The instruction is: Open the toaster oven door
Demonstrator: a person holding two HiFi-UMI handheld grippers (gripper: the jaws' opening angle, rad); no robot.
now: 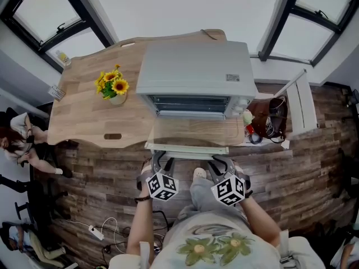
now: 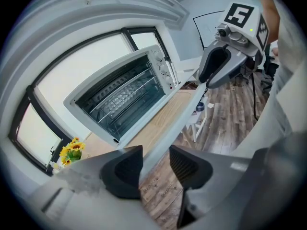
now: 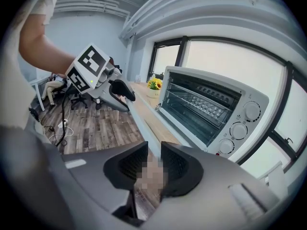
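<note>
the table point(image 1: 84, 114) carries the toaster oven point(image 1: 193, 72), which sits at its 3 o'clock end, straight out at 12 o'clock from the person. by its boxy metal body the oven looks fairly heavy and stiff, so it should stay put while its front is worked. the door point(image 1: 193, 130) is a rigid glass pane in a pale frame, hinged along its bottom edge. it probably swings easily, but i would treat it as breakable and lower it gently, not let it drop. the place to hold is the handle point(image 1: 188, 149), the pale bar along the door's free edge. it looks smooth and may be a little slippery, so a grip square across it is safest.

the left gripper point(image 2: 156, 158) has its fingers spread wide. the handle runs between them with floor showing in the gap, so it clamps nothing. the right gripper point(image 3: 154, 152) has its fingers much closer together, and the bar fills the space between the pads, so it appears to be pinching the handle.

the oven is light grey and white with a dark inside and a wire rack point(image 3: 199, 99). three round knobs point(image 3: 238, 130) stand in a column on its 3 o'clock side. the door already lies flat, folded out toward 6 o'clock past the table edge, and the wood shows through its glass. so i judge the opening as good as done. sunflowers point(image 1: 112, 86) stand at 9 o'clock of the oven.
</note>
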